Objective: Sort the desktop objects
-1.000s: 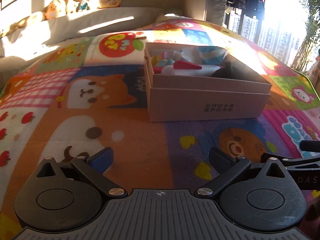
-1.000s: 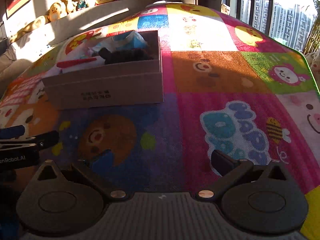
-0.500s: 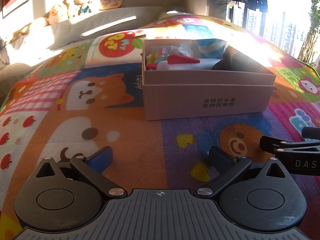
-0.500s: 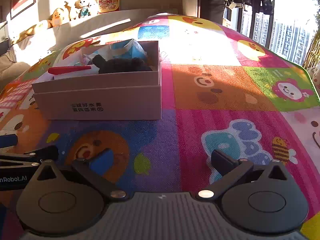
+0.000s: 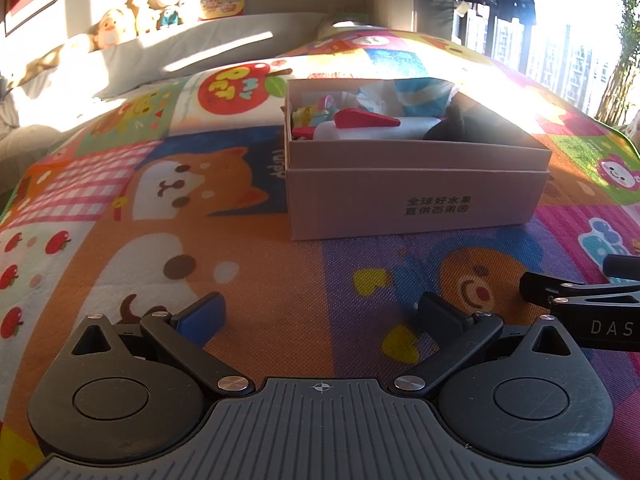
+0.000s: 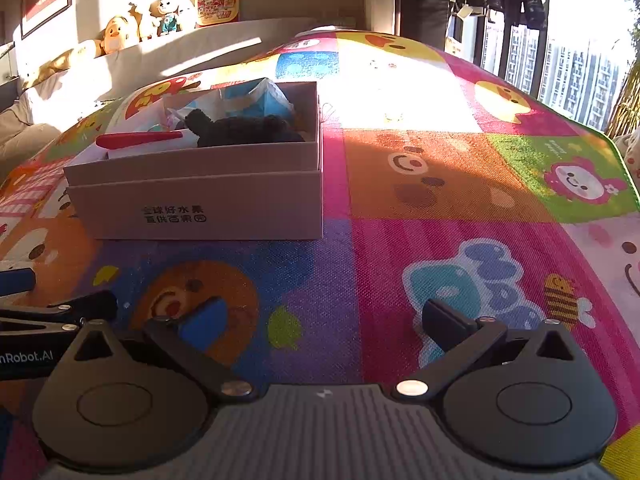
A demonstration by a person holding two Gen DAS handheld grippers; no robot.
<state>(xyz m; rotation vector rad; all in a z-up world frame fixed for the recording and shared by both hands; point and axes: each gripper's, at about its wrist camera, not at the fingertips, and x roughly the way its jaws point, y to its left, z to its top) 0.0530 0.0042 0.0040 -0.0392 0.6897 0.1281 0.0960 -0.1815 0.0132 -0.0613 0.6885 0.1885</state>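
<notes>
I hold both tongs, left and right, apart and empty; box at one o'clock, approach low.

Light: hard low sun from the window at 1–2 o'clock | Glare: washes out the mat beyond the box | Shadows: long, toward 9 o'clock | Optics: fisheye bending at edges, foreground sharp
</notes>
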